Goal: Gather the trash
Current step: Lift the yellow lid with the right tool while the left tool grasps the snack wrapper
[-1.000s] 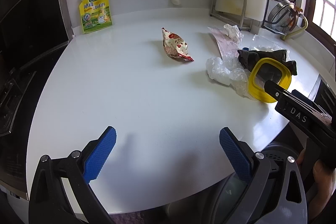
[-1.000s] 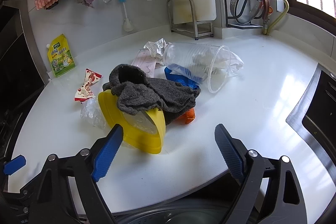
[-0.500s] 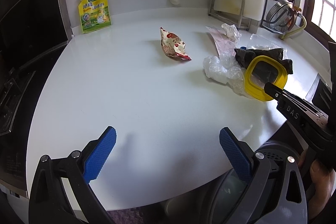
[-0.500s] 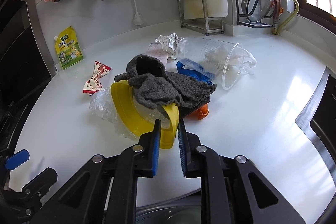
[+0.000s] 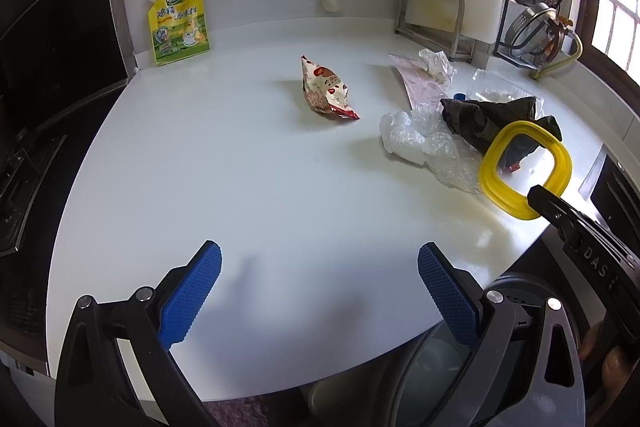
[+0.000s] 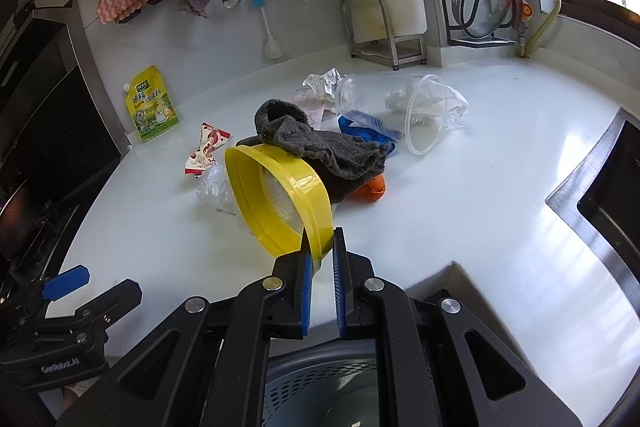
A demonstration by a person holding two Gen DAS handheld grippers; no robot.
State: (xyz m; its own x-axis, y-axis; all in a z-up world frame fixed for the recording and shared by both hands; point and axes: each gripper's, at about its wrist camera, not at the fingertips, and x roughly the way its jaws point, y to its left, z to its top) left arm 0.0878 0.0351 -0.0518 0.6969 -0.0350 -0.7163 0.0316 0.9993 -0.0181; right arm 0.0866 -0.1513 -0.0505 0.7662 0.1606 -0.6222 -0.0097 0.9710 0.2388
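My right gripper (image 6: 320, 247) is shut on the rim of a yellow plastic lid (image 6: 280, 199) and holds it tilted up off the white counter (image 6: 480, 195). A dark grey cloth (image 6: 320, 147) drapes over its far edge. Crumpled clear plastic (image 6: 214, 187) lies under it. The lid (image 5: 524, 167) also shows in the left wrist view with the right gripper (image 5: 536, 195) on it. My left gripper (image 5: 318, 279) is open and empty over the near counter. A red-and-white snack wrapper (image 5: 326, 91) lies mid-counter.
A clear cup (image 6: 392, 103), crumpled paper (image 6: 324, 81), a blue strip (image 6: 368, 127) and an orange item (image 6: 372, 187) lie behind the lid. A yellow seasoning pouch (image 5: 178, 23) leans on the back wall. A bin (image 6: 320, 387) sits below the counter edge. A sink (image 6: 608, 203) is at right.
My right gripper closed on the yellow lid's rim and has lifted it, tilting it up with the cloth still on it. The left gripper stayed open and still.
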